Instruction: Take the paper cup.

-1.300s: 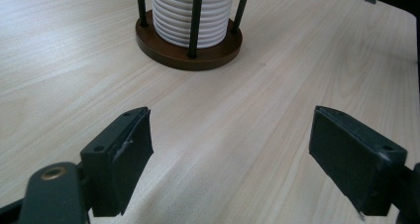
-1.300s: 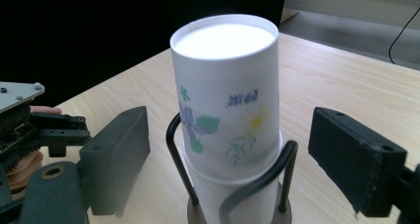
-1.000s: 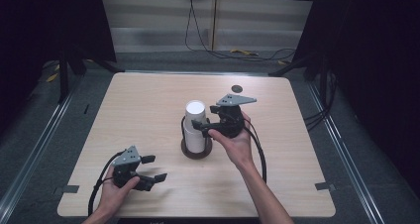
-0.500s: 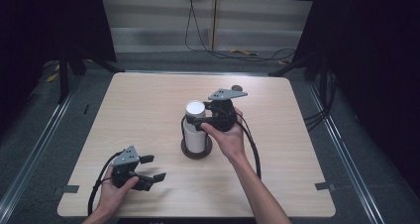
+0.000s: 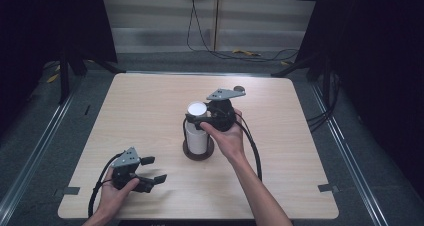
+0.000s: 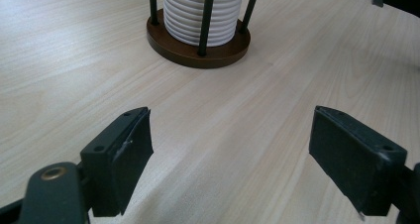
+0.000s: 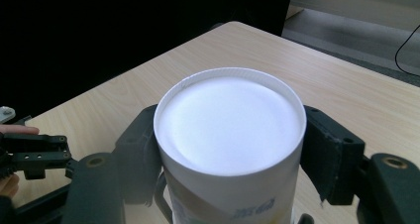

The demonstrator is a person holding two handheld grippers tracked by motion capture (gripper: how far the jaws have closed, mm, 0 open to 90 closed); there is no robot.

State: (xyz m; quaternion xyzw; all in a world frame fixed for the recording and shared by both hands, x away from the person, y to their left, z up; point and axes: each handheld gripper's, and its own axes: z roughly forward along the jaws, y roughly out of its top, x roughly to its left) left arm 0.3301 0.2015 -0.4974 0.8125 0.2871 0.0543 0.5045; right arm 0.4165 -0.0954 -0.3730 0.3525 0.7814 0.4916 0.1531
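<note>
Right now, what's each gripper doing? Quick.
Left gripper: open, holding nothing, resting low over the table.
Right gripper: jaws have just been closing, now clamped on the top paper cup of the stack.

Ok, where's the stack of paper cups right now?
Mid-table in the high view, the cup stack stands in its round brown holder, with the right gripper closed around its top cup.
</note>
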